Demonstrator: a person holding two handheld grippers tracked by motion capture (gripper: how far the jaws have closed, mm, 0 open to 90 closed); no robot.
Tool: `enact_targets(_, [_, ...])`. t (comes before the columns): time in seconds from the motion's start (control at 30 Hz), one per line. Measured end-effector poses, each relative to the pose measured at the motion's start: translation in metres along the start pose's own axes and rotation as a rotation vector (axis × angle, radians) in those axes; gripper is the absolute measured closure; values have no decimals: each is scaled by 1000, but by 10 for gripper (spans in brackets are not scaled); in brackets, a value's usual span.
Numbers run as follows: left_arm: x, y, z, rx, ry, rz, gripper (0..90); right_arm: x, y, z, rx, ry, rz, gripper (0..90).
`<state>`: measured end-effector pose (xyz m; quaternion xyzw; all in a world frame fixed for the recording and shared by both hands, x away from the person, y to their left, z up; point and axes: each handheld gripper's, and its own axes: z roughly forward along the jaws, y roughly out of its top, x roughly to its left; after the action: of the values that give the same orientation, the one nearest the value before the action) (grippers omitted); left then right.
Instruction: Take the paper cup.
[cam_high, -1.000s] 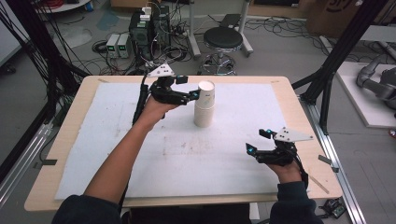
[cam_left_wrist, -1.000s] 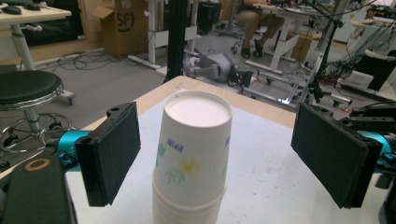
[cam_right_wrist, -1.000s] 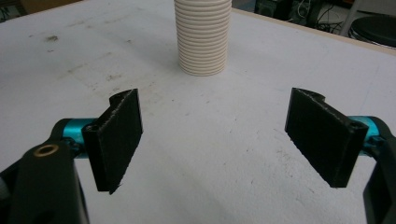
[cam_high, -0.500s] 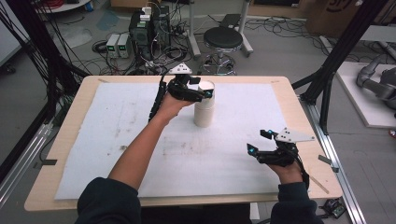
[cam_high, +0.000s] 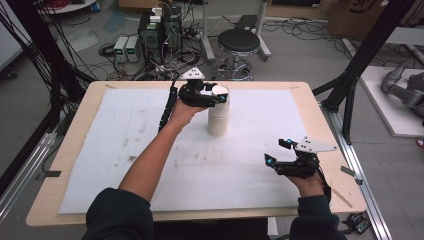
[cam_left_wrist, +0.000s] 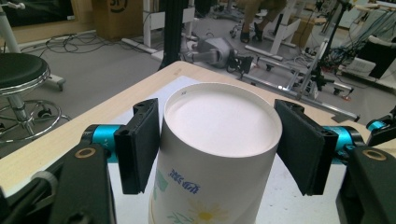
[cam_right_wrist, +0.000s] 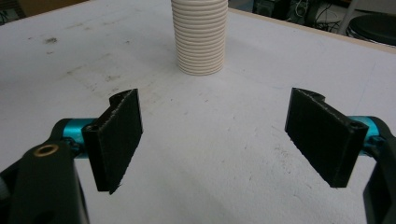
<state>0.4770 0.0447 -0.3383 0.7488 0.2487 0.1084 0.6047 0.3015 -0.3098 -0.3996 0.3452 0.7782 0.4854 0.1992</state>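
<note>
**Left claw closes on the top cup**

The left claw (cam_high: 220, 98) has moved in and its jaws have just been closing; they now clamp the top cup (cam_left_wrist: 219, 140) of the stack (cam_high: 218, 117) mid-bench (cam_high: 310, 100), ready to lift. The right claw (cam_high: 274, 156), near the stack, stands apart.

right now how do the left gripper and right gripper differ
The left gripper is out at the cup stack, its pads against the top cup on both sides after just closing; the right gripper holds nothing, its jaws wide apart. The left one is raised to the stack's top; the right one sits low near the table's front edge. Both have black jaws and a grey plate on top.
</note>
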Motion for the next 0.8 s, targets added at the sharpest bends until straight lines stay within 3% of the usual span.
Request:
enact_targets(0.3, [-3, 23, -11, -50, -16, 14, 349, 1, 1, 0, -2, 2, -1, 192])
enact_targets(0.4, [-5, 31, -19, -91, -10, 15, 349, 1, 1, 0, -9, 1, -5, 193])
enact_targets(0.43, [-5, 36, -27, -124, -5, 21, 351, 1, 2, -1, -10, 4, 0, 193])
enact_targets(0.6, [-3, 43, -45, -177, 15, 15, 355, 2, 2, -1, -16, 6, 3, 192])
enact_targets(0.63, [-3, 47, -56, -212, 21, 12, 355, 2, 2, -1, -19, 7, 0, 192])
enact_targets(0.67, [-3, 47, -56, -212, 21, 12, 355, 2, 2, -1, -19, 7, 0, 192])
enact_targets(0.8, [-8, 53, -82, -273, 3, 22, 356, 4, 3, 0, -15, 18, 1, 193])
